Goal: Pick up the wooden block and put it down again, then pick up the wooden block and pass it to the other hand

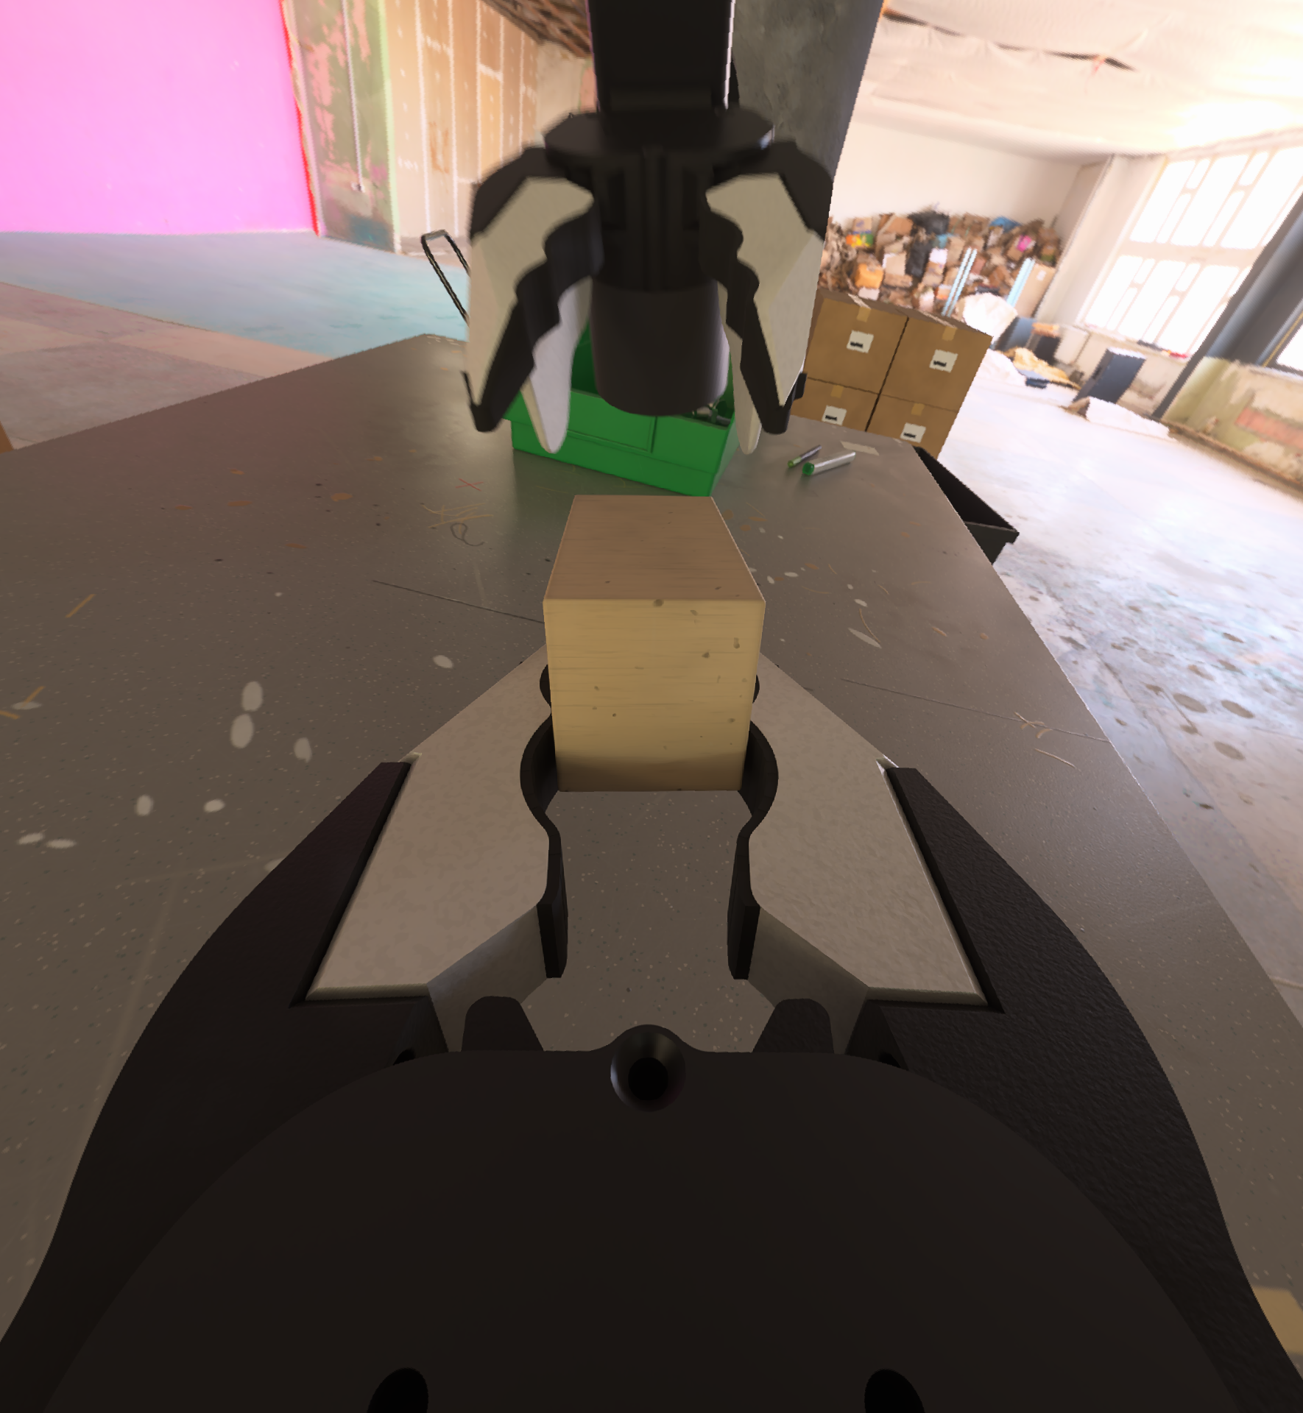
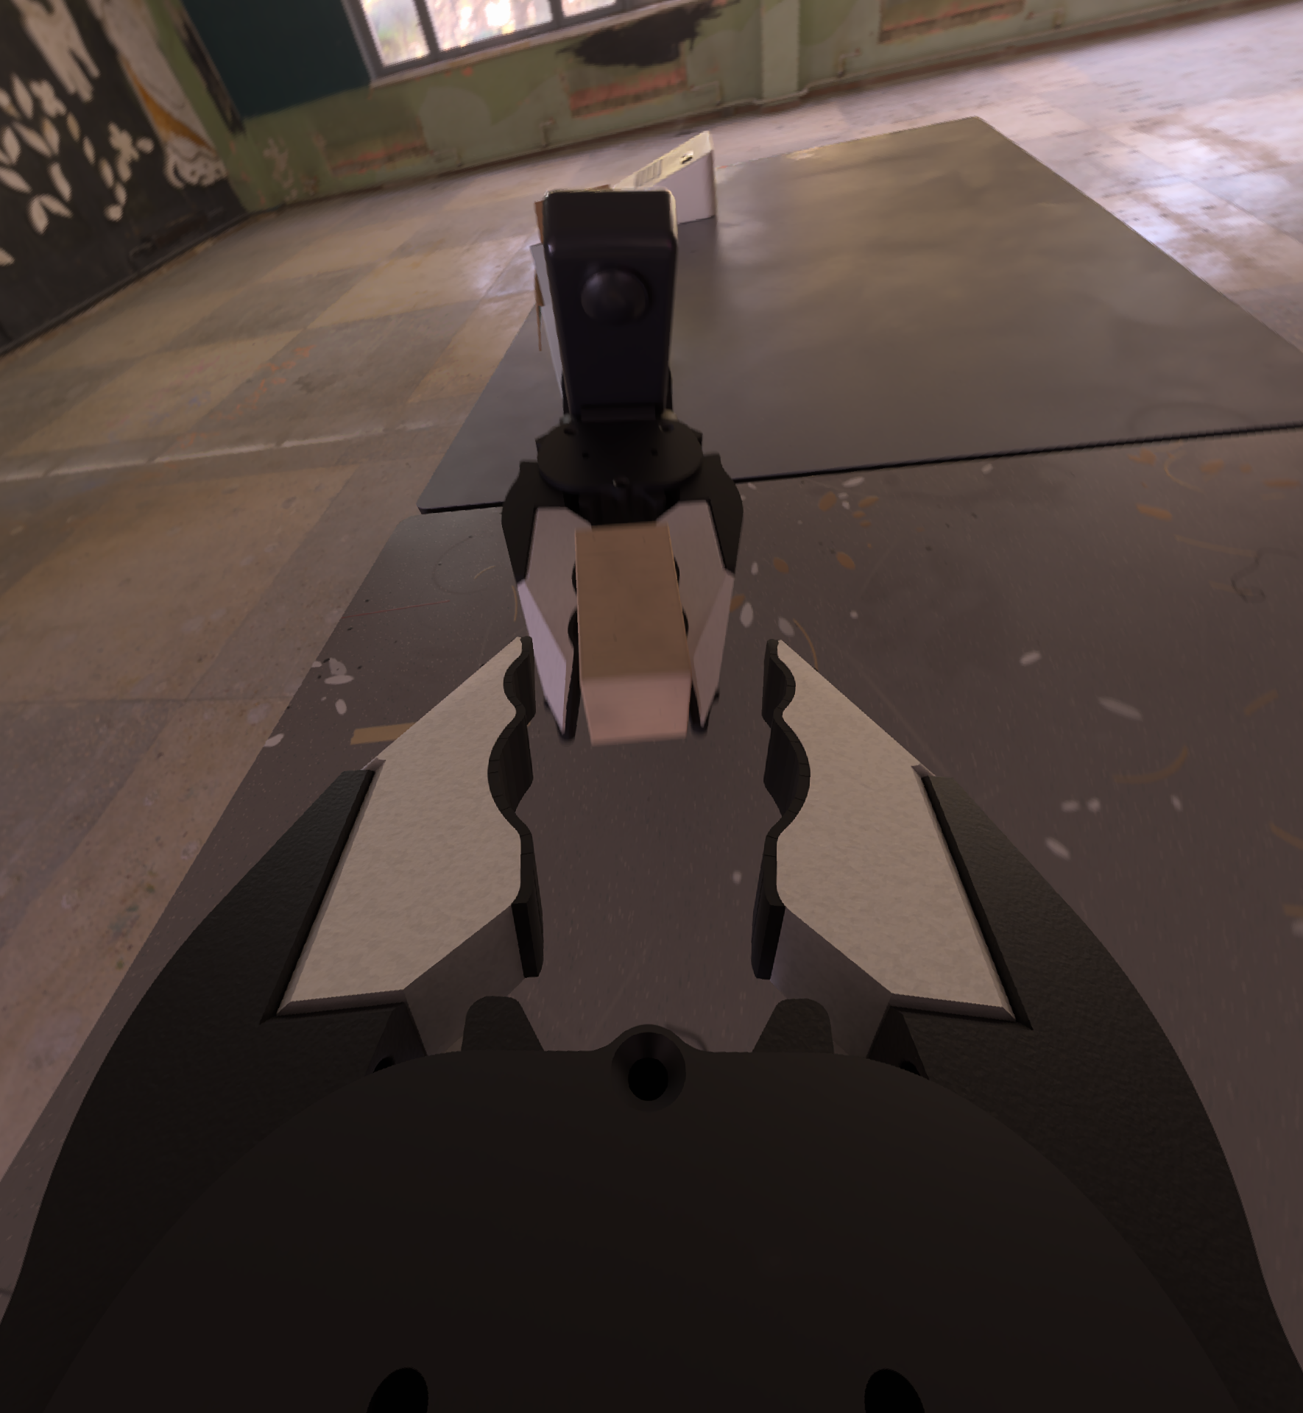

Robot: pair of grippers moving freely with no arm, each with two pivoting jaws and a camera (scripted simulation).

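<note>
The wooden block [image 1: 652,657] is a long light-coloured bar, gripped at its near end between the fingertips of my left gripper [image 1: 652,677], which is shut on it and holds it above the grey table [image 1: 251,612]. My right gripper [image 1: 648,440] faces it from the far side, open, a little beyond and above the block's far end. In the right wrist view the block [image 2: 633,635] points towards me, its free end level with the open tips of my right gripper [image 2: 648,661]. My left gripper [image 2: 633,722] holds its far part.
A green box [image 1: 625,451] and two markers [image 1: 820,461] lie on the far table. Stacked cardboard boxes [image 1: 893,375] stand beyond it, and a black bin [image 1: 977,512] hangs at the right edge. A white box [image 2: 690,180] sits at the other end.
</note>
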